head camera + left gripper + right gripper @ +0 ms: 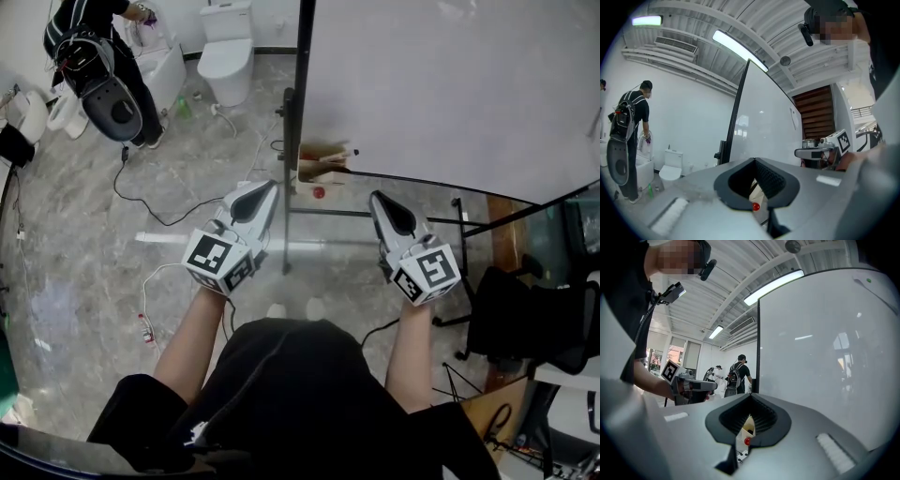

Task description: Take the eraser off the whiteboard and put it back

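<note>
Black top (291, 394): wearer's own, fills the bottom of the head view; bare forearms (192, 328) reach forward on either side of it.
Left gripper (266, 190): held level, pointing away from the wearer. Jaws are brought together with nothing between the pads, only a hollow behind the tips.
Right gripper (378, 199): level, alongside the left one and well apart from it. Jaws are fully closed and grip nothing.
Floor (84, 281): grey marbled tiles; a black cable (150, 208) trails across it left of the grippers.
Chair (525, 323): black, at the right edge, near the right gripper.
Whiteboard (450, 84): upright on a black post (302, 94), plain grey-white face, ahead of both grippers.
Eraser: cannot be identified for certain. A tan boxy item (323, 169) sits at the lower left corner of the whiteboard by the post, with a small red dot (319, 192) just under it. Both show through the slit between each gripper's jaws.
Toilet (228, 56): white, on the far side of the floor, left of the post.
Other person (94, 37): dark clothing, top left, farthest back, beside more white fixtures (169, 66).
</note>
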{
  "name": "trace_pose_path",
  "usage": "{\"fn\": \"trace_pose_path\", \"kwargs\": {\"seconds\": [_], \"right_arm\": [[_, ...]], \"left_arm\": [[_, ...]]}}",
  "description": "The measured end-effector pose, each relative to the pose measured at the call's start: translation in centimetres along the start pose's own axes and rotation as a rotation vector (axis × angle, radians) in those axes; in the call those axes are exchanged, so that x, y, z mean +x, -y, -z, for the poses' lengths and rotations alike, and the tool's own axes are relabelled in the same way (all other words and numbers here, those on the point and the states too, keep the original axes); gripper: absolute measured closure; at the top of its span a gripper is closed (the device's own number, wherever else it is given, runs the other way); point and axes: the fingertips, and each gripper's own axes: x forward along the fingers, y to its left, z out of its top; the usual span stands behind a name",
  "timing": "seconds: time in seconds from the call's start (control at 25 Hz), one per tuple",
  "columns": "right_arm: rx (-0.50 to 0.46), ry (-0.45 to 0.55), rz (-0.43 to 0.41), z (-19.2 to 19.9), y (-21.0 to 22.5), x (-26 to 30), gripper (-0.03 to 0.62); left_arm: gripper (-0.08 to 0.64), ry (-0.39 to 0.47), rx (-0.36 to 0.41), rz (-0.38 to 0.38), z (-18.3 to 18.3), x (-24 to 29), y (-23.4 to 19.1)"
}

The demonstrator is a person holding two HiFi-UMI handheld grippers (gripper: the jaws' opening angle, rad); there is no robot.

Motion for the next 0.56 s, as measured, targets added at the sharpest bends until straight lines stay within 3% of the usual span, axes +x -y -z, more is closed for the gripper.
{"fn": "trace_pose_path", "kwargs": {"seconds": [0.56], "right_arm": [[-0.008, -0.003, 0.016, -0.3, -2.3, -0.6, 0.584]], "left_arm": [[0.554, 0.007, -0.006, 0.019, 0.4, -2.2, -0.1]]}}
